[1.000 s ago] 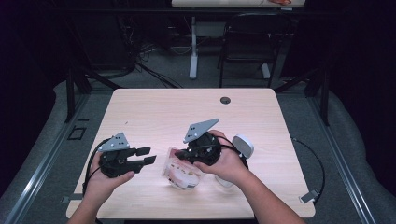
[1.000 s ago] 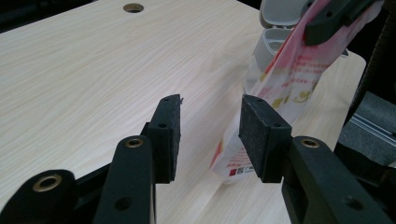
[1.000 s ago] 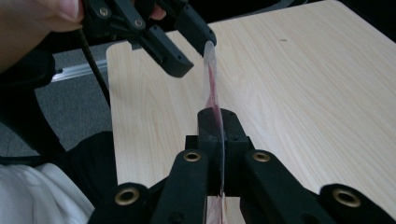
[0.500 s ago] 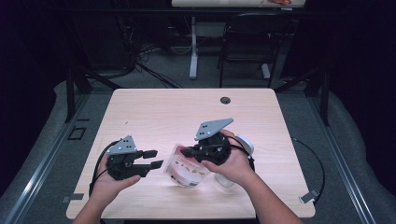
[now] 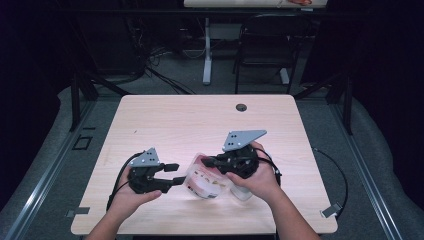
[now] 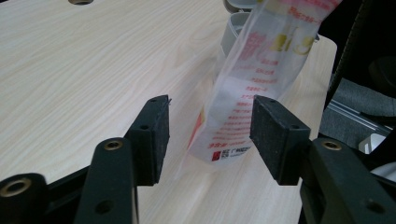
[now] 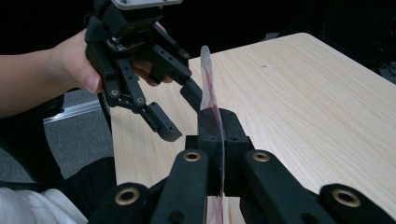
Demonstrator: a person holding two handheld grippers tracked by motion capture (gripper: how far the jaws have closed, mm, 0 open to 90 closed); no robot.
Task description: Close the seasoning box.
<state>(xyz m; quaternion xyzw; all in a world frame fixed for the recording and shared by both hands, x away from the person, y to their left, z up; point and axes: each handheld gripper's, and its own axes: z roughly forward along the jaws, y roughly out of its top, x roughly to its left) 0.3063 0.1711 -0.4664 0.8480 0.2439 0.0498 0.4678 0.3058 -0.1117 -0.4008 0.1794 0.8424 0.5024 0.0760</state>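
A clear plastic bag (image 5: pixel 206 183) with red and yellow print hangs just above the table (image 5: pixel 190 125) near its front edge. My right gripper (image 5: pixel 209 161) is shut on the bag's upper edge; in the right gripper view the thin film (image 7: pixel 208 88) stands edge-on out of the closed jaws (image 7: pixel 218 128). My left gripper (image 5: pixel 173 173) faces it from the left. Its jaws have just been opening and stand wide apart (image 6: pixel 210 126). The bag's lower corner (image 6: pixel 261 79) hangs between and beyond the pads, and neither pad touches it.
A grey-white round object (image 5: pixel 243 194) lies on the table under the right hand, and its grey rim (image 6: pixel 229 32) stands behind the bag. A cable hole (image 5: pixel 241 107) sits near the far edge. A chair (image 5: pixel 265 45) and desk legs stand beyond the table.
Both hands have shifted to the right with the bag. The left gripper has come closer to the bag and its jaws have spread wider.
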